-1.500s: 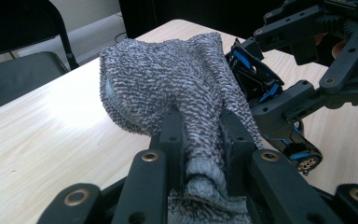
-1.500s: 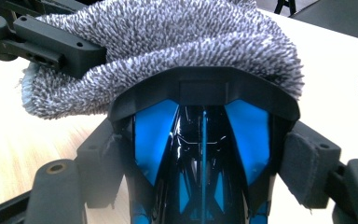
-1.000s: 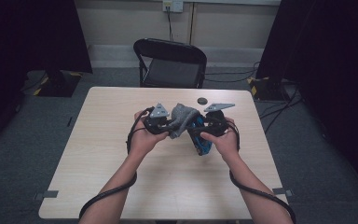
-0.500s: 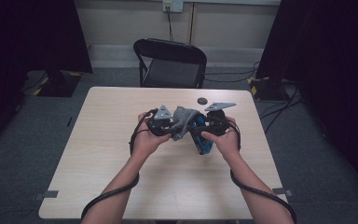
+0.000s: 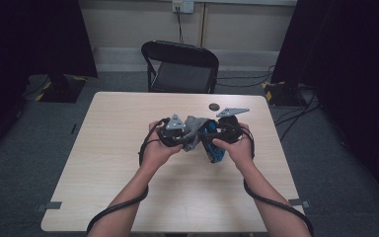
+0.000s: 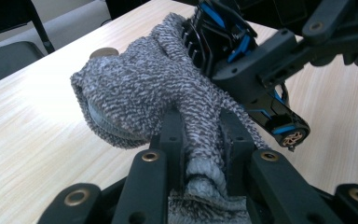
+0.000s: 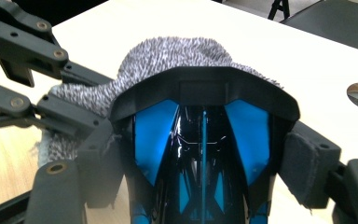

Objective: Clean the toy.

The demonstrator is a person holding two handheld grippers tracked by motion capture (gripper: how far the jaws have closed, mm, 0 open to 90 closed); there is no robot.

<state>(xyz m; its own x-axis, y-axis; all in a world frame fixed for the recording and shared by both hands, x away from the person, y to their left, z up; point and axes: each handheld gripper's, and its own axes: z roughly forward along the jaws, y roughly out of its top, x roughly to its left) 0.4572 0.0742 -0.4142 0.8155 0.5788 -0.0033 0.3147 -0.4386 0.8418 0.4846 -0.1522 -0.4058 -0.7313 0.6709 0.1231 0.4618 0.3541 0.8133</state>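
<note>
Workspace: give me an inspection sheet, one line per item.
Surface: pale wood table, bare around the hands.
Job's things: grey sock partly pulled over a black-and-blue toy car.
Clutter: small dark disc behind the hands.
Grippers: left tongs shut on the sock; right tongs clamp the car's sides.
Cables: black cable along each forearm.
Surroundings: black folding chair, wall outlet, dark curtains.
</note>
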